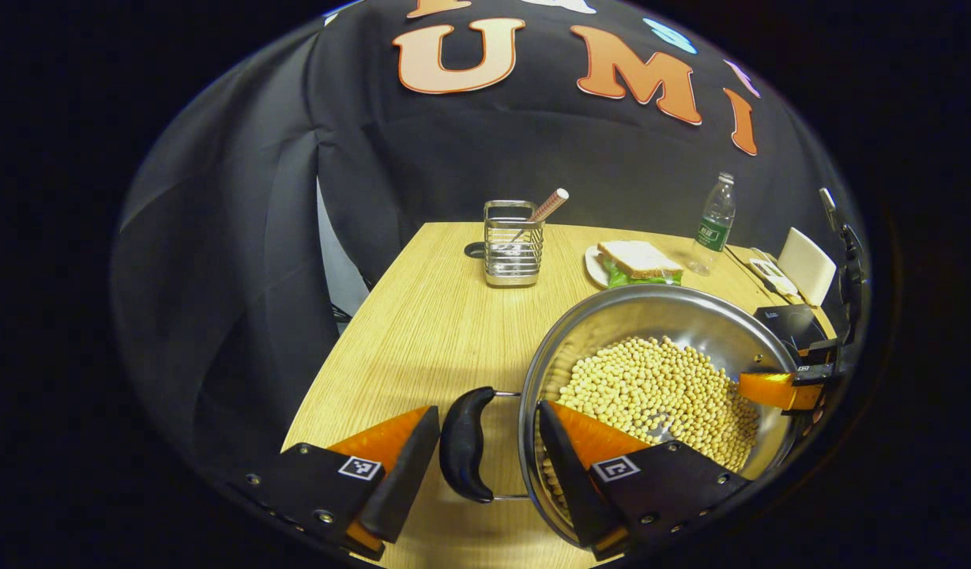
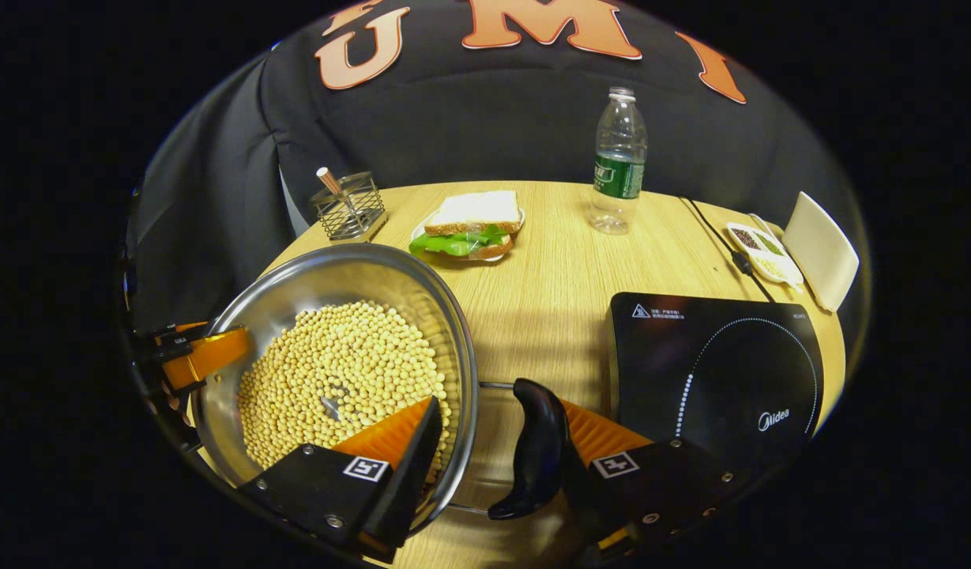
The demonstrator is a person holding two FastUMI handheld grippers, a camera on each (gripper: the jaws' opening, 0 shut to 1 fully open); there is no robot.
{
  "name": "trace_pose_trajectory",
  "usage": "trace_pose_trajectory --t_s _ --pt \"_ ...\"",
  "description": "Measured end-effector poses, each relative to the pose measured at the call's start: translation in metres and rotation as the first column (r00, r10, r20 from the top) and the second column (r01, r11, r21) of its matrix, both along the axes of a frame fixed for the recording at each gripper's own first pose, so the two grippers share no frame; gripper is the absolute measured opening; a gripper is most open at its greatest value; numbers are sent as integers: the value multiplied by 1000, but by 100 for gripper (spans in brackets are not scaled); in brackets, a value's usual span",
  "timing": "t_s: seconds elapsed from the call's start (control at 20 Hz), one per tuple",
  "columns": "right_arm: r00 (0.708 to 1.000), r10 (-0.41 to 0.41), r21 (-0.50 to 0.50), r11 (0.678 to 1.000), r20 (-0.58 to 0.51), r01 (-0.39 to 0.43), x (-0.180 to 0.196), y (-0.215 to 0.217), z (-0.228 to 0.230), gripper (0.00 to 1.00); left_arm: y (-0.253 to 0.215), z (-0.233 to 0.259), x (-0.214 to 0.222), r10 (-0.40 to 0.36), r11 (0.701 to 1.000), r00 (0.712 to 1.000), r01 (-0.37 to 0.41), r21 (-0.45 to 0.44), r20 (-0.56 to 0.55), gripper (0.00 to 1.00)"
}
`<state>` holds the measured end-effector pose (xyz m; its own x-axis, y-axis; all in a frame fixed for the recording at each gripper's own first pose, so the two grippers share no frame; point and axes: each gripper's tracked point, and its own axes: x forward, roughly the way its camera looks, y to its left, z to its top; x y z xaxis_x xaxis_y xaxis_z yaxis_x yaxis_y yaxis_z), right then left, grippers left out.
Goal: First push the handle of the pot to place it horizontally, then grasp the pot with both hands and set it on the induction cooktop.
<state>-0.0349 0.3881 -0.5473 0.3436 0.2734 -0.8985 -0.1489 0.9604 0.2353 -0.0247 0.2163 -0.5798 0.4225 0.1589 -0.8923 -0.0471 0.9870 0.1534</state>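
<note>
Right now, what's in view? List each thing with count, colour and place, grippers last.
pot: 1, steel, near table edge, left of cooktop
soybeans: many, pale yellow, inside pot
pot handles: 2, black, one each side, horizontal
induction cooktop: 1, black, table right
sandwich: 1, white bread, green lettuce, on plate, mid-table
water bottle: 1, clear, green label, far edge
wire holder: 1, metal, far left
seasoning dish: 1, white, far right
left gripper: open, straddling handle
right gripper: open, straddling other handle
</note>
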Motion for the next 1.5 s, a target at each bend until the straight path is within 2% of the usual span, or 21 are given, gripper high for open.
trace_pose_trajectory --t_s 0.1,0.2,0.25,0.3,0.35,0.45,0.5,0.6,0.8,0.85,0.95,1.0,1.15,1.2,1.3,1.35,1.4,1.45,1.5 --pt "1000 6 3 1000 0 -6 1 1 0 74 -2 -9 -3 16 1000 1000 -17 -21 -16 82" --pt "1000 9 7 1000 1 -9 1 1 0 74 -6 -12 0 21 999 1000 -21 -35 -5 81" --pt "1000 7 9 1000 -4 -7 2 1 0 74 -6 -12 1 22 999 1000 -22 -33 -3 74" --pt "1000 3 12 1000 -10 -3 1 2 -1 73 -5 -12 1 27 999 1000 -27 -32 3 77" --pt "1000 -3 17 1000 -20 3 2 1 -1 72 -6 -9 1 33 999 999 -32 -33 8 70" --pt "999 -25 38 999 -43 26 4 3 -1 65 -5 -8 0 45 999 999 -45 -25 16 69" --pt "998 -36 52 998 -59 39 5 3 0 67 -5 -8 -1 47 999 999 -47 -14 20 69" --pt "996 -40 66 997 -82 46 2 4 -1 61 -6 -5 -3 49 999 999 -49 7 24 69" --pt "998 -38 85 996 -50 42 5 1 8 58 -5 5 -2 56 998 997 -58 31 59 68" --pt "998 -43 92 995 -38 46 7 -2 15 54 -3 10 0 53 998 996 -56 36 74 68" --pt "999 -48 105 993 -16 50 9 -8 34 58 -3 12 -2 36 998 994 -42 51 101 69" --pt "999 -52 111 992 -9 53 9 -14 41 53 -8 6 -4 27 998 993 -33 56 115 68" --pt "997 -76 121 990 26 72 14 -36 59 58 -8 7 -1 2 998 989 -12 64 149 69" --pt "996 -85 122 989 36 80 15 -45 65 54 -8 5 -1 -5 998 988 -5 63 155 69" --pt "993 -105 121 988 47 99 15 -65 75 53 -8 1 3 -24 998 987 14 62 160 69" --pt "992 -115 119 987 50 109 15 -76 78 58 -9 -1 4 -29 998 987 20 58 160 68" --pt "990 -130 118 986 60 122 16 -89 81 53 -10 -2 3 -36 998 987 28 52 159 68" --pt "987 -144 116 984 67 136 16 -101 83 53 -10 -4 6 -46 998 986 39 47 162 68" --pt "985 -155 112 983 74 146 18 -114 84 58 -8 -2 7 -58 998 985 51 43 166 69"
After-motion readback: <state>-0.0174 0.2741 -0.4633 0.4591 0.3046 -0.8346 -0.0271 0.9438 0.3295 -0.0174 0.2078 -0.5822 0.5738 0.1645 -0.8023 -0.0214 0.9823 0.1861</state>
